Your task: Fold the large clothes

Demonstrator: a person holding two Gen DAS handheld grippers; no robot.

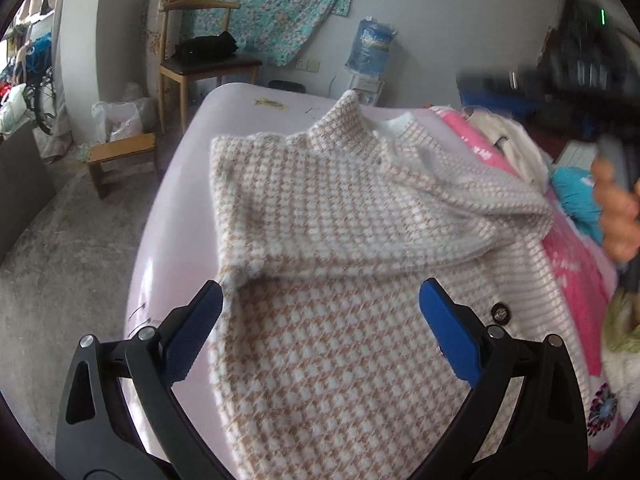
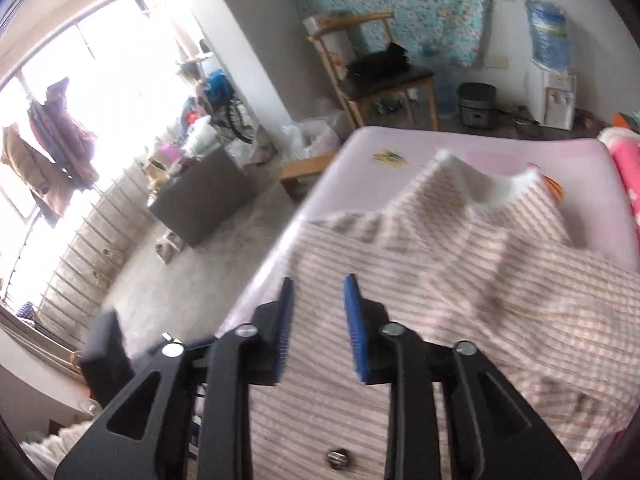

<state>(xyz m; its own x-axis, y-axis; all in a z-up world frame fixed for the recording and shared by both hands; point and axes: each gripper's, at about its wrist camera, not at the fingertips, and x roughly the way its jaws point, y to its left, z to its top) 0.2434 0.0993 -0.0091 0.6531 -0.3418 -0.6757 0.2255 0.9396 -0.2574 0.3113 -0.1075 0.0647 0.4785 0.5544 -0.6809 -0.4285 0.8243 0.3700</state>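
A beige-and-white houndstooth knit cardigan (image 1: 320, 216) lies on a pale pink table (image 1: 176, 216), with a sleeve folded across its body and a dark button (image 1: 500, 314) near its right edge. My left gripper (image 1: 320, 300) is open and empty, its blue pads spread wide just above the lower part of the cardigan. In the right wrist view the cardigan (image 2: 460, 280) shows blurred. My right gripper (image 2: 318, 296) is open with a narrow gap, empty, and above the cardigan's near left part. A hand holding the right gripper (image 1: 616, 216) shows blurred at the right edge.
A pink printed cloth (image 1: 568, 264) and other clothes (image 1: 508, 140) lie at the table's right side. A wooden chair (image 1: 200, 60) with a black bag, a low stool (image 1: 120, 160) and a water dispenser (image 1: 370, 56) stand beyond the table. A grey cabinet (image 2: 200, 200) stands by the window.
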